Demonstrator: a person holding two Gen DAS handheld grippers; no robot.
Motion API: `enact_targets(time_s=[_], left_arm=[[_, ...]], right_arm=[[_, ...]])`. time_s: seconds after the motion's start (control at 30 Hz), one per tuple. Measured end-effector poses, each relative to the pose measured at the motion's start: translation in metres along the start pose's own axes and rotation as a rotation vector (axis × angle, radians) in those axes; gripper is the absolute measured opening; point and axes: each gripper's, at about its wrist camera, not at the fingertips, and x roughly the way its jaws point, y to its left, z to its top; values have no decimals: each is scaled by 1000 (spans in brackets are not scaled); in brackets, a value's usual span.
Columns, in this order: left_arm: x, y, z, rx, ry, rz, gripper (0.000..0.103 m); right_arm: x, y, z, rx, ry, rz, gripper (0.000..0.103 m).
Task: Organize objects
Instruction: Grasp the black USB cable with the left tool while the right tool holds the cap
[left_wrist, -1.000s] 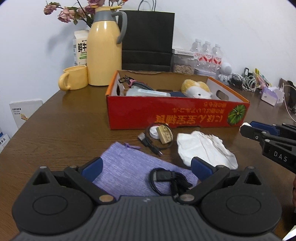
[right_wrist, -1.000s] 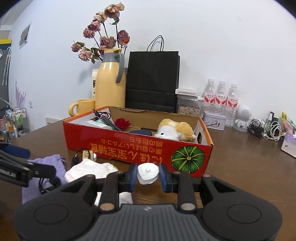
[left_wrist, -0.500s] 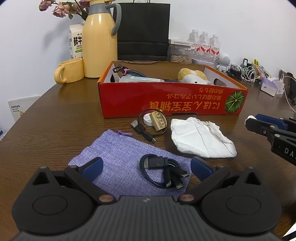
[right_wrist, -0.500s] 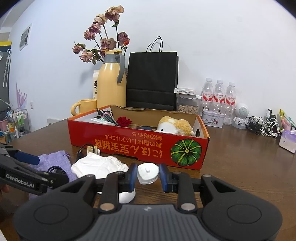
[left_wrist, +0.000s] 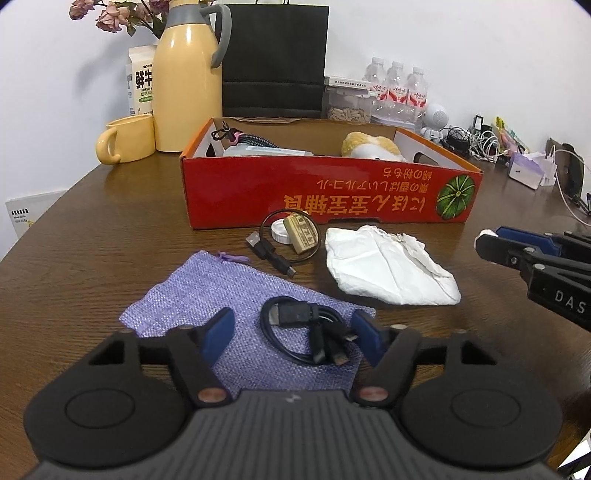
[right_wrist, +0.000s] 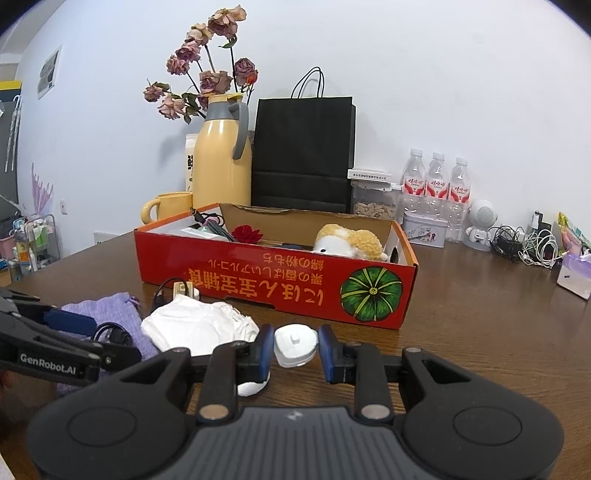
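Observation:
My left gripper (left_wrist: 291, 332) is open, its jaws either side of a coiled black cable (left_wrist: 310, 332) lying on a purple cloth pouch (left_wrist: 225, 295). My right gripper (right_wrist: 296, 349) is shut on a small white plug-like object (right_wrist: 295, 345), held just above the table in front of the red cardboard box (right_wrist: 258, 284). The box (left_wrist: 325, 199) holds a plush toy (left_wrist: 371, 146), a red rose (right_wrist: 246, 233) and cables. A crumpled white tissue (left_wrist: 388, 271), a short USB cable (left_wrist: 269, 254), a white cap (left_wrist: 279, 232) and a small tan block (left_wrist: 301, 236) lie before the box.
Behind the box stand a yellow thermos (left_wrist: 184, 81), a yellow mug (left_wrist: 127, 142), a milk carton (left_wrist: 140, 86), a black paper bag (left_wrist: 275, 59), water bottles (left_wrist: 397, 88) and a snack container (left_wrist: 349, 107). Tangled chargers (left_wrist: 472, 142) and a tissue pack (left_wrist: 528, 170) sit at the right.
My left gripper has drawn back and lowered, so the black cable now sits between its jaws. My right gripper has pulled back slightly with the white object still held.

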Motion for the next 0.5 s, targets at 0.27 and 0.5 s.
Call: enact_targets(time_s=[0.27,0.5], left_arm=[[-6,-1,-2,2,-23,-17,48],[-11,1,2,1,-47,-14,48]], right_arm=[[1,2,-2,-2,6,2,25],[1,2,-1,-3,6,1,25]])
